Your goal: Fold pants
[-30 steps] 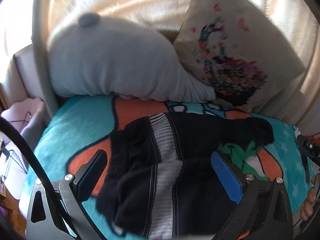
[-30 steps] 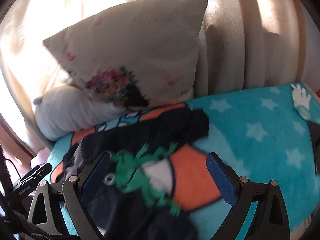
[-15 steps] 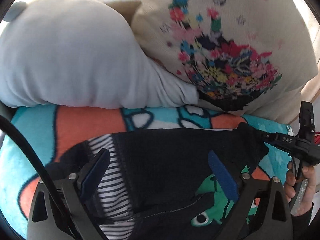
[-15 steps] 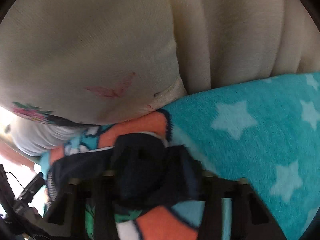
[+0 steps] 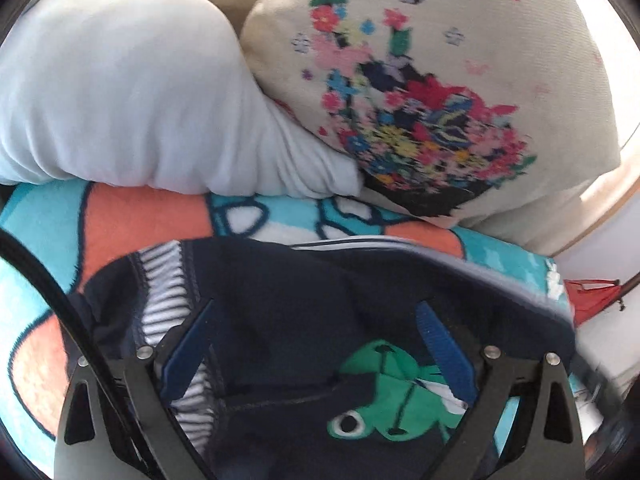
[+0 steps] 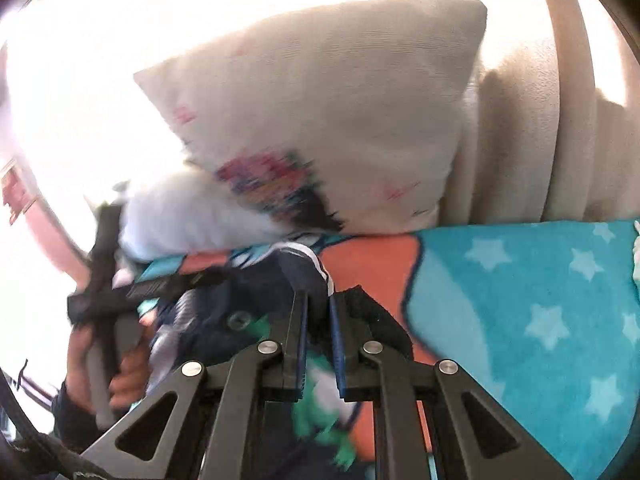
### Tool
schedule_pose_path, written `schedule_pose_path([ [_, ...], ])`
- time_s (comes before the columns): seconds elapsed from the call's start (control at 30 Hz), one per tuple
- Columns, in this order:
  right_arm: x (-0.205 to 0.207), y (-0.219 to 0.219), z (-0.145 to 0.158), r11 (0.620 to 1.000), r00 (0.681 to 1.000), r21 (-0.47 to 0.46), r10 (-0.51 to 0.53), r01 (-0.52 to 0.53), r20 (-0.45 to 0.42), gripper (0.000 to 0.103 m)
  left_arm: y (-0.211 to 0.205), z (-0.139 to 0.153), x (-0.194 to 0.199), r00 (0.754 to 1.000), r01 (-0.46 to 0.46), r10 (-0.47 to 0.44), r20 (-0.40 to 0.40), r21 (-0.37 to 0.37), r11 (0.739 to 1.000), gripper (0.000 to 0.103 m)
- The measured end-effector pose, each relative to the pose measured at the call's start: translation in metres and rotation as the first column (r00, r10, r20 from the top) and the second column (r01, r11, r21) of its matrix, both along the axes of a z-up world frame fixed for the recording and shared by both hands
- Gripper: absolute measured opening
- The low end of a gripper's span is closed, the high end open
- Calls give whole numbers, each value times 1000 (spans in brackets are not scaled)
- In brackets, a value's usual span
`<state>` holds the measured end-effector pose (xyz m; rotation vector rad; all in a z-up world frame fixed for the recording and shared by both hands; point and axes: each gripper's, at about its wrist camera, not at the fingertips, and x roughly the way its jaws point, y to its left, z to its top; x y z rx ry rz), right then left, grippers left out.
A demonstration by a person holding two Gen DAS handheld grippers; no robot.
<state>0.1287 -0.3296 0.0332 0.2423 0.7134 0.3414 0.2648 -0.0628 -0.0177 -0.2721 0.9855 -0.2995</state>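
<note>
The dark navy pants (image 5: 304, 300), with a striped lining and a green frog patch (image 5: 384, 392), lie on the turquoise and orange blanket (image 5: 132, 216). My left gripper (image 5: 316, 320) is open, its blue pads spread over the pants. My right gripper (image 6: 318, 304) is shut on a raised edge of the pants (image 6: 304, 272) and holds it lifted above the blanket (image 6: 520, 320). The left gripper's handle and the hand on it (image 6: 104, 312) show at the left of the right wrist view.
A white pillow (image 5: 120, 92) and a cream flowered cushion (image 5: 420, 80) lean at the back of the bed; both also show in the right wrist view, the cushion (image 6: 340, 100) in front of cream curtains (image 6: 540, 140). A red object (image 5: 592, 292) lies past the blanket's right edge.
My right gripper closed on the far edge of the pants and lifted it back towards me. My left gripper moved forward over the pants and stayed open.
</note>
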Motion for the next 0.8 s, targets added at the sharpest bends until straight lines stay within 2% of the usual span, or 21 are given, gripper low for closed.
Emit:
schedule_pose_path([
  [0.13, -37, 22, -22, 999, 999, 8, 42, -42, -1, 9, -8, 2, -3, 1000, 21, -21, -11, -11, 1000, 98],
  [0.23, -54, 30, -34, 998, 998, 17, 57, -57, 0, 9, -13, -6, 1, 998, 24, -24, -54, -5, 1000, 98],
  [0.3, -55, 32, -47, 998, 998, 14, 56, -56, -31, 7, -13, -12, 6, 996, 17, -19, -88, -21, 1000, 98],
  [0.37, -53, 32, -54, 997, 996, 33, 69, -67, -50, 7, -14, -11, 7, 996, 11, -15, -83, -54, 998, 98],
  [0.47, -53, 28, -56, 999, 998, 33, 40, -38, -46, 8, -27, -3, 14, 997, 33, -35, -73, -32, 999, 98],
  [0.5, -53, 24, -53, 998, 999, 53, 23, -21, -27, 18, -32, -2, 19, 996, 41, -43, -75, -16, 999, 98],
  [0.53, -50, 21, -49, 998, 1000, 62, -2, 3, -19, 34, -38, -3, 25, 996, 47, -46, -81, 5, 999, 98],
  [0.57, -48, 19, -45, 998, 1000, 62, -19, 19, -9, 80, -41, -4, 29, 995, 50, -48, -92, 20, 999, 98],
  [0.6, -45, 17, -39, 997, 999, 75, -30, 27, 34, 95, -43, -5, 32, 994, 51, -48, -101, 31, 998, 98],
  [0.63, -41, 18, -36, 997, 998, 73, -25, 21, 60, 95, -45, -7, 34, 994, 51, -47, -102, 34, 998, 98],
  [0.67, -32, 20, -36, 999, 999, 54, -10, 8, 46, 94, -46, -9, 34, 994, 54, -50, -100, 38, 998, 98],
  [0.8, 11, 38, -51, 999, 997, 23, 51, -49, -57, 74, -42, -12, 31, 996, 40, -35, -79, 65, 997, 98],
])
